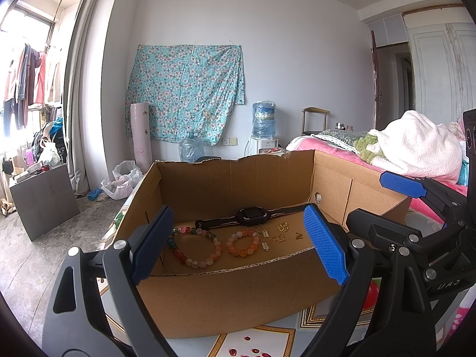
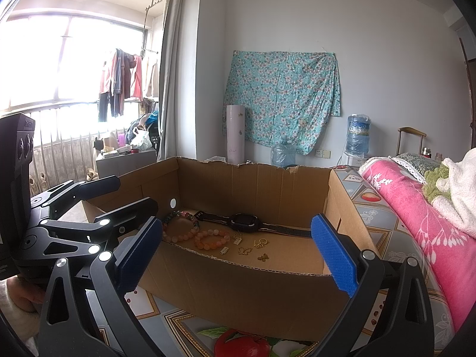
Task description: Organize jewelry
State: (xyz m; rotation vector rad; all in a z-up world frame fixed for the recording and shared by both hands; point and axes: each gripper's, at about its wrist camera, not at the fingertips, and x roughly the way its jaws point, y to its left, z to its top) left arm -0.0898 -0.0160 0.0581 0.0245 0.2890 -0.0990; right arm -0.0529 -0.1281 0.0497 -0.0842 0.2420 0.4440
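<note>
An open cardboard box point(image 1: 238, 291) point(image 2: 238, 291) lies on a patterned cloth in front of both grippers. Inside it a black watch point(image 1: 253, 215) point(image 2: 245, 223) is stretched flat at the back. In front of the watch are a large multicoloured bead bracelet point(image 1: 193, 247) point(image 2: 181, 232), a smaller orange bead bracelet point(image 1: 242, 242) point(image 2: 212, 239) and several small gold charms point(image 1: 281, 236) point(image 2: 245, 250). My left gripper point(image 1: 238, 211) point(image 2: 136, 192) hovers before the box's near wall, open, nothing between its blue pads. My right gripper point(image 2: 238, 221) point(image 1: 367, 197) hangs beside it to the right, also open with nothing in it.
A bed with a pink blanket point(image 2: 416, 223) and a white fluffy throw point(image 1: 416, 145) runs along the right of the box. A grey cabinet point(image 1: 44, 199) stands on the floor at the left, with water bottles point(image 1: 192, 148) by the far wall.
</note>
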